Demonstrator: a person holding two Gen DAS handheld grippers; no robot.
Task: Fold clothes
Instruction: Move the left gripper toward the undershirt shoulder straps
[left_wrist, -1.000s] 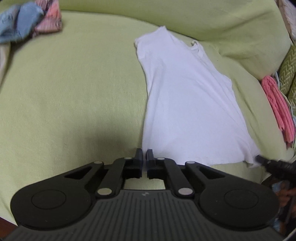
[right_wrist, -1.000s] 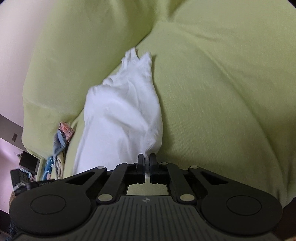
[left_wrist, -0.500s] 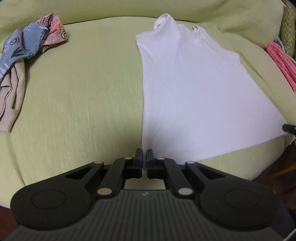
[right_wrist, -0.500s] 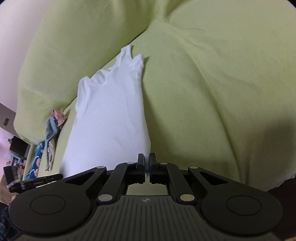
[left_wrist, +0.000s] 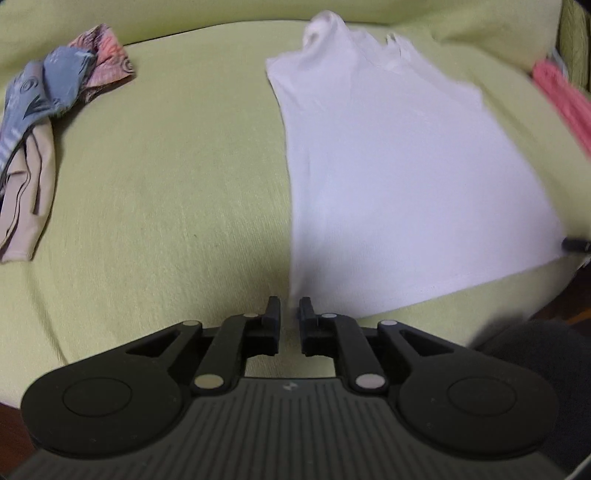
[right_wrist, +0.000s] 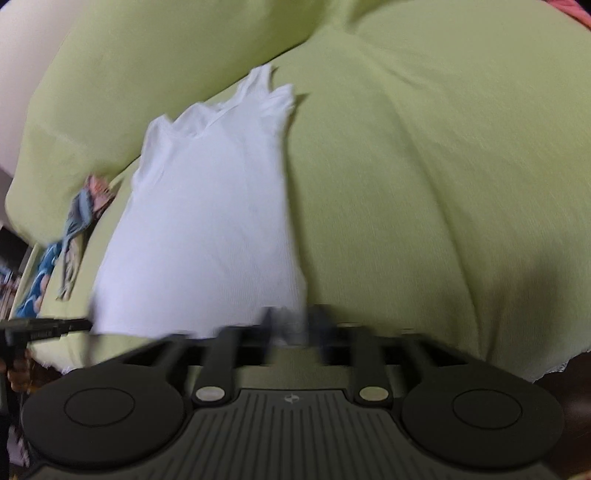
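Observation:
A white sleeveless top (left_wrist: 399, 162) lies flat on the green sofa seat (left_wrist: 166, 192), neck at the far end and hem toward me. My left gripper (left_wrist: 289, 314) sits at the hem's near left corner with its jaws slightly apart; the cloth's corner lies just at the gap. In the right wrist view the same top (right_wrist: 207, 229) stretches away from my right gripper (right_wrist: 293, 325), which is motion-blurred at the hem's other corner, jaws apart. The right gripper's tip also shows in the left wrist view (left_wrist: 576, 244).
A pile of blue, pink and beige clothes (left_wrist: 48, 110) lies at the seat's far left, also in the right wrist view (right_wrist: 74, 225). A pink garment (left_wrist: 565, 103) lies at the right. The sofa back (right_wrist: 184, 55) rises behind the top. The seat's front edge is just below both grippers.
The top has been pulled flat and laid out on the seat. Both grippers, shut on the hem corners before, now have their jaws apart.

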